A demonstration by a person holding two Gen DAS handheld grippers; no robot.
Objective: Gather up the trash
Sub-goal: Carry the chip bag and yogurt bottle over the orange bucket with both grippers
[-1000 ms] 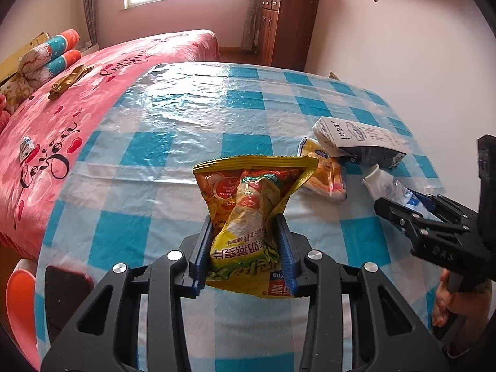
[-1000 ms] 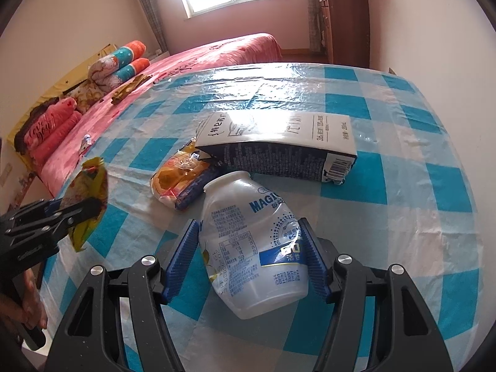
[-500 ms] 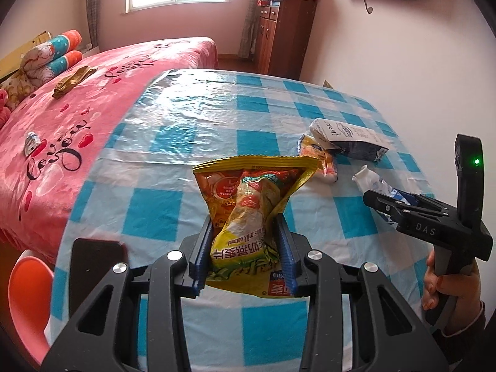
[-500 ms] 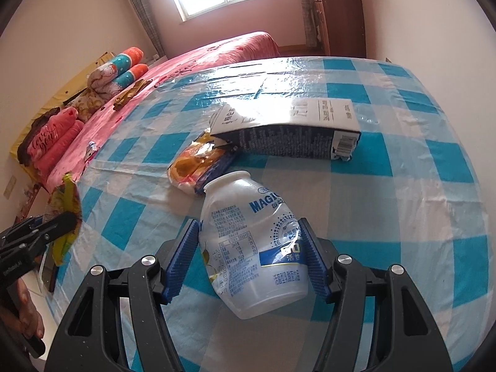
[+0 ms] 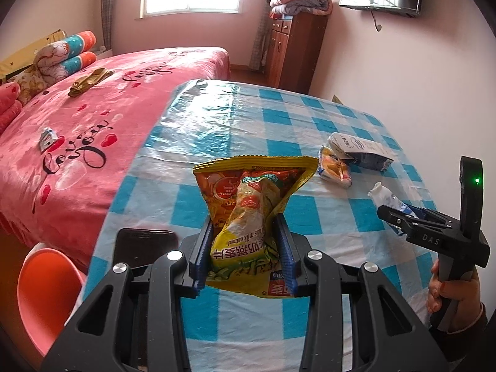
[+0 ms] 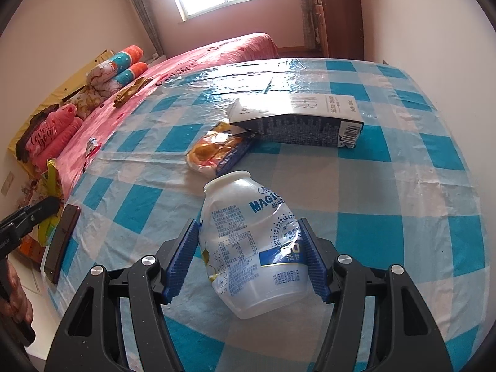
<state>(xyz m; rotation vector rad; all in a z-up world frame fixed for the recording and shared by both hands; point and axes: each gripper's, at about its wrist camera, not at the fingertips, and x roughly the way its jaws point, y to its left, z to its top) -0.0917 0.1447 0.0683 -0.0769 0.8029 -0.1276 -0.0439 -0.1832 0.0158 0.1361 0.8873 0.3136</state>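
Two tongs: left tongs (image 5: 245, 255) pinching crinkly yellow foil packet (image 5: 248, 214); right tongs (image 6: 248, 259) pinching dented white plastic bottle (image 6: 251, 245).

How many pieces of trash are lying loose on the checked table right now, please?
2: a milk carton lying on its side, and a small snack wrapper touching its open end. Others may lie outside both views.

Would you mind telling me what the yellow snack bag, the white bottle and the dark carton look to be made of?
Yellow snack bag: thin glossy plastic film, judging by its crinkles and crimped top seam.
White bottle: translucent, fairly soft plastic with a printed label; its wall looks dented.
Dark carton: probably coated paperboard, with flat printed faces, folded edges and a slight sheen.
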